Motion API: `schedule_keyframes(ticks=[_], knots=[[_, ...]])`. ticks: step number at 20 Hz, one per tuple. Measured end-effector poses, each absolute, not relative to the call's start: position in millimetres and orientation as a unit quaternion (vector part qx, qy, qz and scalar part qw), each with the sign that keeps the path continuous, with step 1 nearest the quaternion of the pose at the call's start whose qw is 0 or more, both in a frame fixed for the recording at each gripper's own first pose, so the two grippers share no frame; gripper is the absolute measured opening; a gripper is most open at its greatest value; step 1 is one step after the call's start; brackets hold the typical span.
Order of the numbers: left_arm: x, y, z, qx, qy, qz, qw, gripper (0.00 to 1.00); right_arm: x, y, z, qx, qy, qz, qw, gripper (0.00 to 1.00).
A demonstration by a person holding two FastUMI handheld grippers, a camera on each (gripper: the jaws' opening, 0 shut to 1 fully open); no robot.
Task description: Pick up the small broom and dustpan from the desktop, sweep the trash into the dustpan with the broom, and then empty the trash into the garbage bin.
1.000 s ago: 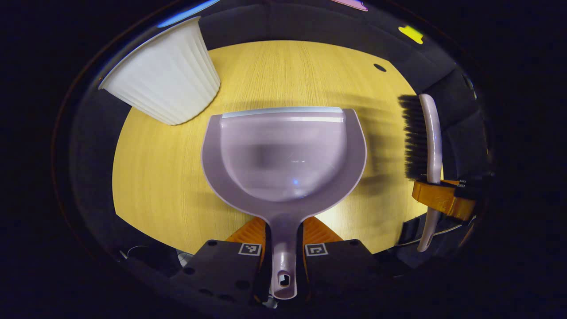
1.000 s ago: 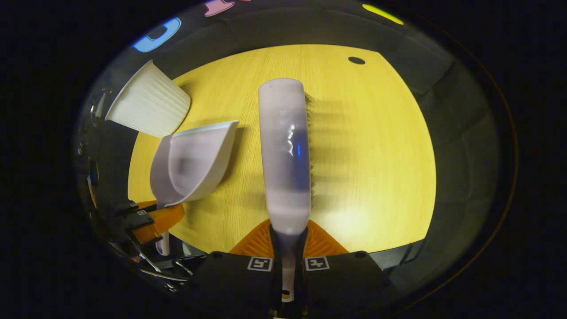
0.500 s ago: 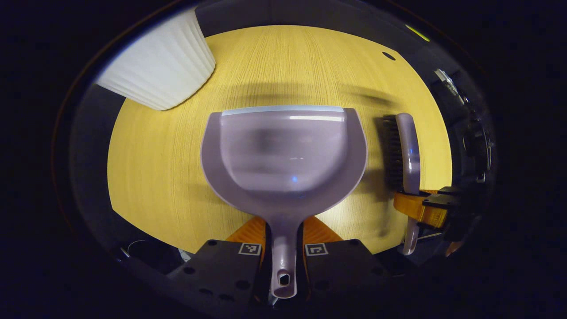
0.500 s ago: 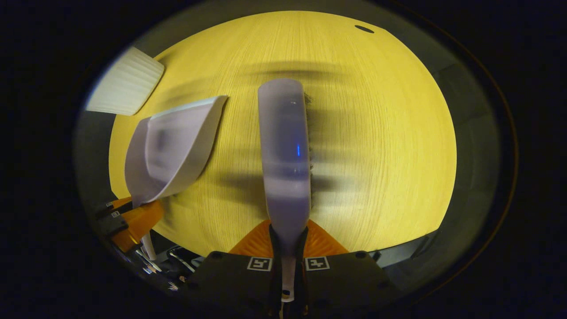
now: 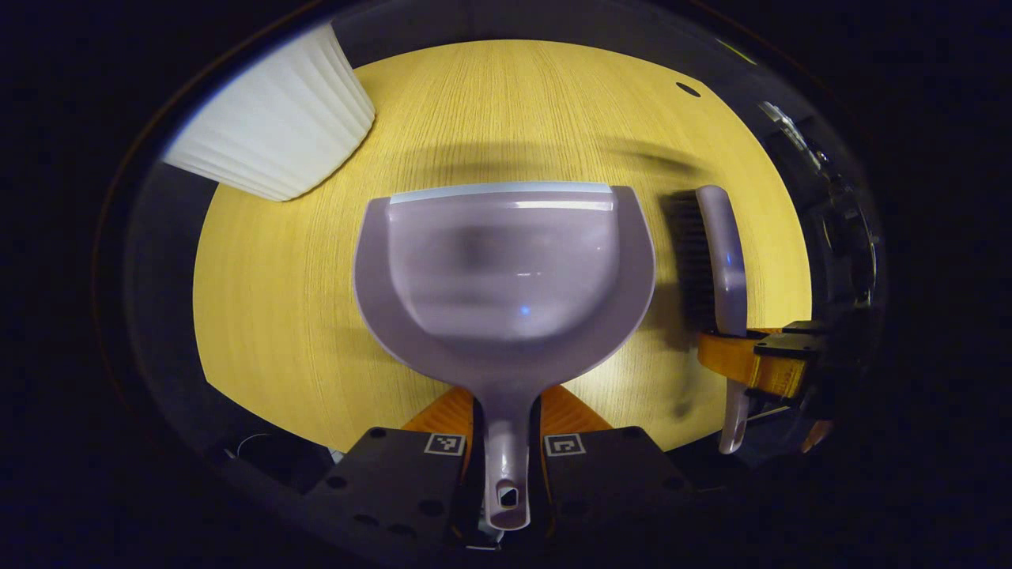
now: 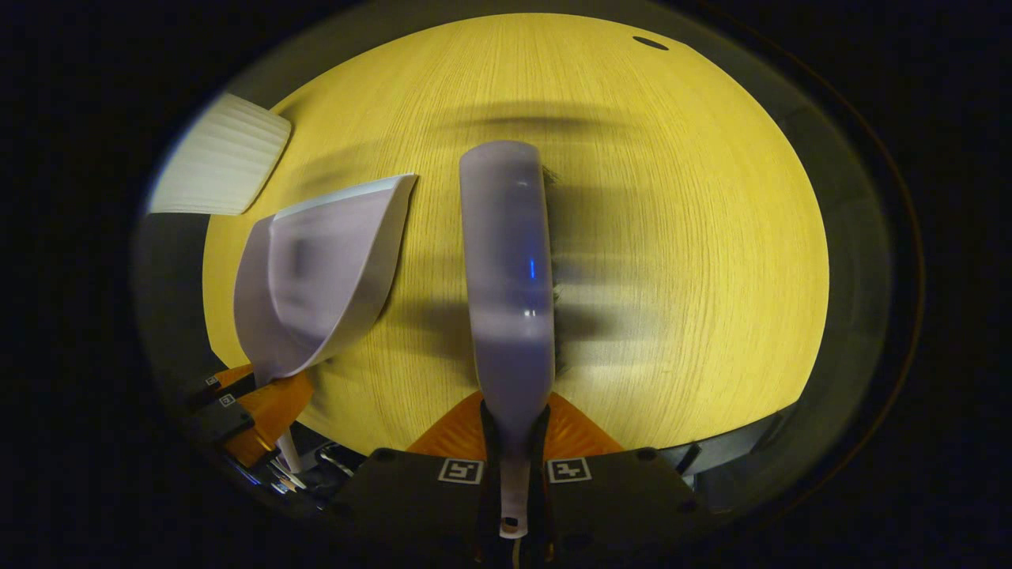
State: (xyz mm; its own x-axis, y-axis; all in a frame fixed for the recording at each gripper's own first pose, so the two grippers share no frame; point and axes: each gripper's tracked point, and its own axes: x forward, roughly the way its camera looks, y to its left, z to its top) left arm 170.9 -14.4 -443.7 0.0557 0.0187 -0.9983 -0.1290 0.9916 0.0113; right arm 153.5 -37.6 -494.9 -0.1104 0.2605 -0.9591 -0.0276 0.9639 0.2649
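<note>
In the left gripper view my left gripper (image 5: 507, 427) is shut on the handle of a pale lilac dustpan (image 5: 504, 269), whose pan looks bare and hangs above the yellow wooden desktop (image 5: 277, 316). The small broom (image 5: 715, 261), dark bristles facing the pan, is held to its right by my right gripper (image 5: 751, 363). In the right gripper view my right gripper (image 6: 512, 431) is shut on the handle of the broom (image 6: 506, 269), its lilac back toward the camera. The dustpan (image 6: 324, 269) and the left gripper (image 6: 261, 399) sit at the left.
A white ribbed garbage bin (image 5: 273, 126) stands at the desktop's far left; in the right gripper view the garbage bin (image 6: 217, 158) is at upper left. A small dark hole (image 5: 688, 89) marks the far right of the desktop (image 6: 672, 237). Dark cloth walls surround the table.
Both views have tipped down toward the desktop and closer to it. The broom has come nearer the dustpan's right side. Both grips are unchanged.
</note>
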Motion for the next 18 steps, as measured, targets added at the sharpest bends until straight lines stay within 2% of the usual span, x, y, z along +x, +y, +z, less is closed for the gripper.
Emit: schedule_keyframes(ticks=[1,4,5,6,9,11,14,15,16,18], knots=[[170.4,-13.4,-442.6,-0.037,0.688,0.05,0.723,0.21,160.0,-49.5,-491.2,0.073,0.737,0.108,0.663,0.15],[168.4,-15.0,-442.4,-0.037,0.693,0.044,0.719,0.23,163.6,-51.7,-486.8,0.072,0.733,0.104,0.668,0.17],[168.2,-17.0,-442.8,-0.044,0.693,0.042,0.718,0.25,163.9,-51.1,-485.1,0.072,0.733,0.107,0.668,0.28],[167.4,-21.6,-442.1,-0.055,0.694,0.036,0.717,0.26,164.6,-51.0,-483.3,0.07,0.733,0.11,0.667,0.2],[168.9,-21.6,-439.9,-0.051,0.692,0.023,0.72,0.32,167.3,-45.7,-477.1,0.069,0.727,0.118,0.672,0.29],[172.1,-21.2,-434.7,-0.038,0.687,0.024,0.725,0.37,171.4,-52.0,-472.4,0.063,0.724,0.117,0.677,0.29],[168.7,-20.4,-425.5,-0.028,0.684,0.022,0.729,0.52,174.0,-51.3,-456.9,0.065,0.713,0.11,0.689,0.33],[167.9,-18.8,-423.7,-0.025,0.684,0.025,0.729,0.54,176.8,-51.9,-452.5,0.066,0.708,0.112,0.694,0.47],[166.7,-21.2,-420.2,-0.029,0.683,0.024,0.729,0.63,177.3,-51.6,-454.2,0.062,0.707,0.113,0.695,0.52],[163.4,-24.4,-413.7,-0.04,0.682,0.024,0.73,0.65,178.6,-50.5,-451.5,0.063,0.701,0.115,0.701,0.53]])
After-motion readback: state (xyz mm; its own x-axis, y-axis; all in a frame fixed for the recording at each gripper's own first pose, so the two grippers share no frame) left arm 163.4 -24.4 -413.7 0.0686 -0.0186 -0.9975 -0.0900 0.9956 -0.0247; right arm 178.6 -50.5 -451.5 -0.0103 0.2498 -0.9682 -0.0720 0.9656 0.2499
